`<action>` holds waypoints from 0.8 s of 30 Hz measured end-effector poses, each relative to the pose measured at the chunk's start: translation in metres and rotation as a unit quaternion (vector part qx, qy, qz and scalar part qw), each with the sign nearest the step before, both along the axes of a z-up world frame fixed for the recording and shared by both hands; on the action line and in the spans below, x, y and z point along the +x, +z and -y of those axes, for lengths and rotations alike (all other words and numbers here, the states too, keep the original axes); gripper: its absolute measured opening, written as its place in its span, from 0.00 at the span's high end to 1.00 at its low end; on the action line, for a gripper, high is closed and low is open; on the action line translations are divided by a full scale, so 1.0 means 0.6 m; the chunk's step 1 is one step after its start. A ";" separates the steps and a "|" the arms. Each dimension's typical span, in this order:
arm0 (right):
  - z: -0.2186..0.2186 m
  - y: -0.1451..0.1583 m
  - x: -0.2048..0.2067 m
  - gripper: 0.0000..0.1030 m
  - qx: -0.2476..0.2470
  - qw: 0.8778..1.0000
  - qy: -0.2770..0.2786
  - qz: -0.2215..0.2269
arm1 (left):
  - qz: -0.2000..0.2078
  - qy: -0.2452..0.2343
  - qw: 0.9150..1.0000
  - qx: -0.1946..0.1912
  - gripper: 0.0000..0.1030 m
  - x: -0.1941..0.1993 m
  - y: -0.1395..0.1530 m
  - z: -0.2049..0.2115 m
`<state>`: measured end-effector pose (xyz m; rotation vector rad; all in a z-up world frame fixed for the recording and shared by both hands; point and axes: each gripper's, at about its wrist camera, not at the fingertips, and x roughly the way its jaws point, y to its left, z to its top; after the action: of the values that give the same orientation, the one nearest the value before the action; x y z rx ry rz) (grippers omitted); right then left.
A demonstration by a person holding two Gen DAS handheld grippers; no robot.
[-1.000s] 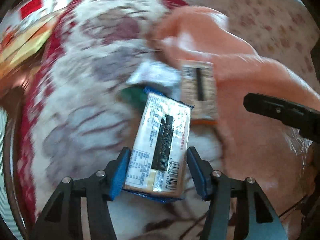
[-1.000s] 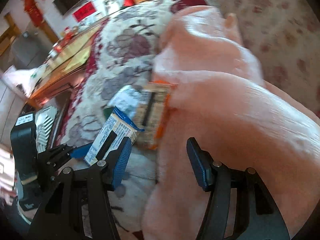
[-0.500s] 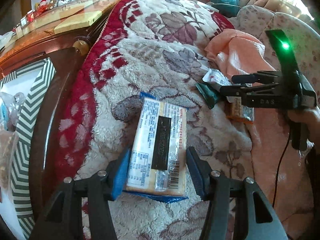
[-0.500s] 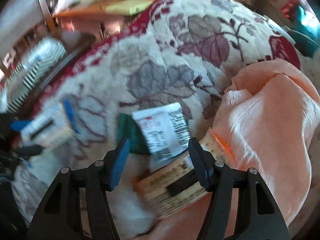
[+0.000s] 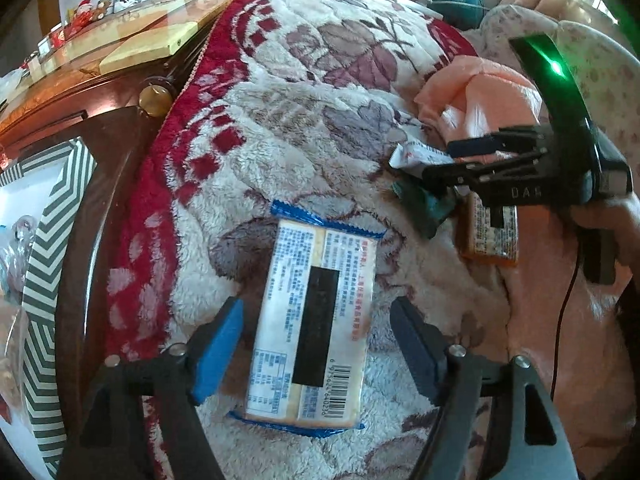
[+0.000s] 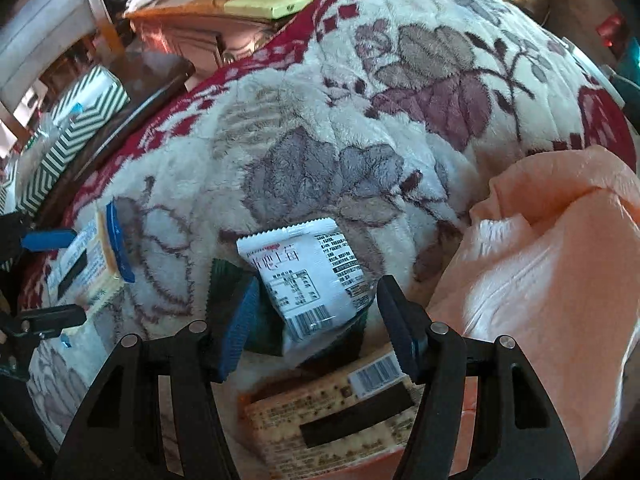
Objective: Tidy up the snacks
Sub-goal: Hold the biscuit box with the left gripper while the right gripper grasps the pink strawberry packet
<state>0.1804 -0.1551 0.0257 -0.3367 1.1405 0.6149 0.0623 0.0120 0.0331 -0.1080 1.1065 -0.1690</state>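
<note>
A blue-edged cracker pack (image 5: 314, 320) lies on the floral blanket (image 5: 304, 120) between the jaws of my left gripper (image 5: 316, 340), which is open with a gap on each side of the pack. My right gripper (image 6: 316, 320) is open around a white snack packet (image 6: 308, 276) that lies on a dark green packet (image 6: 228, 284). An orange cracker pack (image 6: 340, 416) lies just below the right gripper. In the left wrist view the right gripper (image 5: 440, 160) sits at the right over the white packet (image 5: 416, 156).
A peach blanket (image 6: 552, 260) is bunched at the right. A green-and-white chevron box (image 5: 44, 280) stands off the blanket's left edge, beside dark wooden furniture (image 5: 104, 128). A glass-topped table (image 5: 120, 40) is behind.
My left gripper carried the blue cracker pack left toward the blanket's red edge and opened off it. My right gripper swung from the peach blanket to straddle the white packet.
</note>
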 end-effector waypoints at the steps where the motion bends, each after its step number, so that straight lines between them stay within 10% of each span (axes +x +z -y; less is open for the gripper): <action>1: 0.000 -0.001 0.002 0.40 -0.002 1.000 0.003 -0.002 | -0.003 0.001 1.000 -0.001 0.25 0.001 -0.002 0.001; 13: -0.001 -0.036 0.063 0.33 0.031 0.997 -0.027 -0.066 | -0.021 0.014 1.000 0.010 0.23 0.017 -0.012 0.001; 19: -0.013 0.006 0.040 0.33 0.019 1.000 0.005 -0.003 | -0.023 0.017 1.000 0.003 0.22 0.018 -0.016 -0.006; 24: 0.017 0.020 0.083 0.33 -0.051 0.993 -0.089 0.050 | -0.023 0.011 1.000 0.008 0.21 0.014 -0.015 -0.001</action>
<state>0.2301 -0.1655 0.0374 -0.3441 1.0942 0.3803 0.0709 0.0128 0.0243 -0.1106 1.1519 -0.1384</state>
